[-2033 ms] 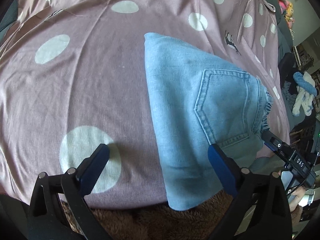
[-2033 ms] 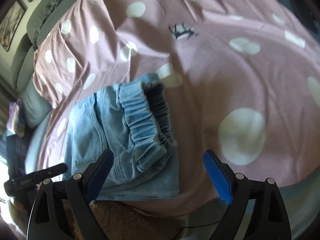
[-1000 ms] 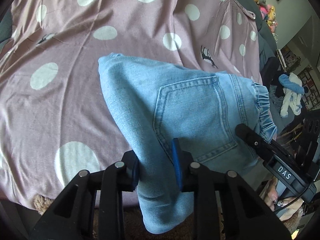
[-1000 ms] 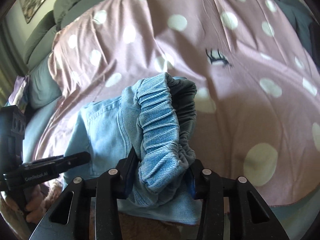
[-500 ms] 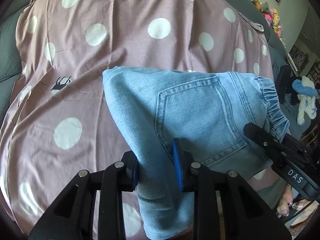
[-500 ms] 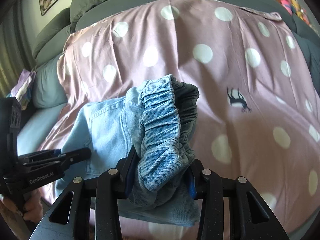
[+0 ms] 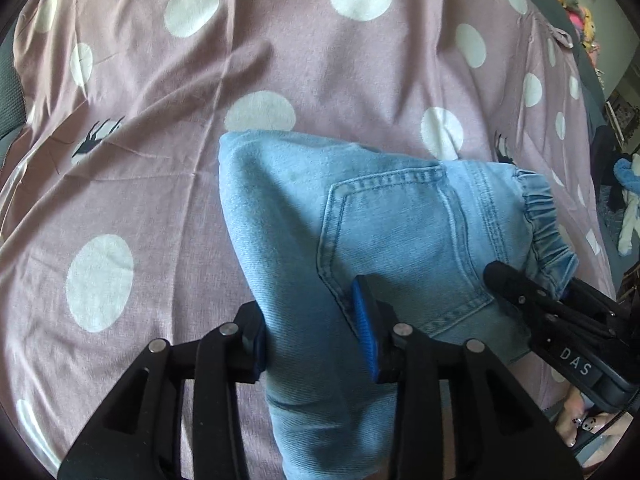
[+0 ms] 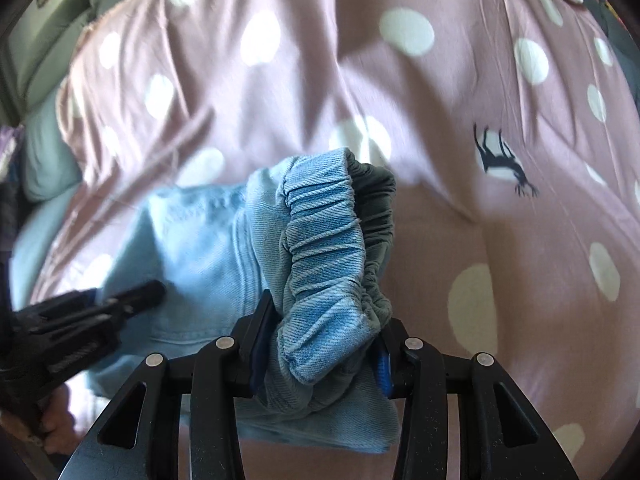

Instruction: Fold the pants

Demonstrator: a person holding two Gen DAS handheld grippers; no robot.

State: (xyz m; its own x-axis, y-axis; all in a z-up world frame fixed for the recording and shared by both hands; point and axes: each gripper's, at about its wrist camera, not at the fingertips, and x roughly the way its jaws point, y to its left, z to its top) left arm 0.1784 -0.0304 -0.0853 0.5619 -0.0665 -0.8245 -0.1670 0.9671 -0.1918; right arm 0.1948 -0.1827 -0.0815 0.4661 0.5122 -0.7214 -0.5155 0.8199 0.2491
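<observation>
The pants (image 7: 384, 232), pale blue denim already doubled over with a back pocket (image 7: 404, 248) facing up, hang lifted above the bed's pink spotted sheet (image 7: 280, 60), stretched sideways between the two tongs. Their long axis runs from the folded leg end to the gathered waistband (image 8: 332, 248). The left tongs (image 7: 312, 332) have the folded leg end between the jaws; these have just been opening, the left pad touches the cloth and the right blue pad seems barely on it, so the grip looks loosened rather than clenched. The right tongs (image 8: 320, 344) are clenched on the waistband, which bulges up out of the jaws. Judging from this, the coming move is to lay the bundle down on the sheet ahead of both tongs, each hand at its own end.
</observation>
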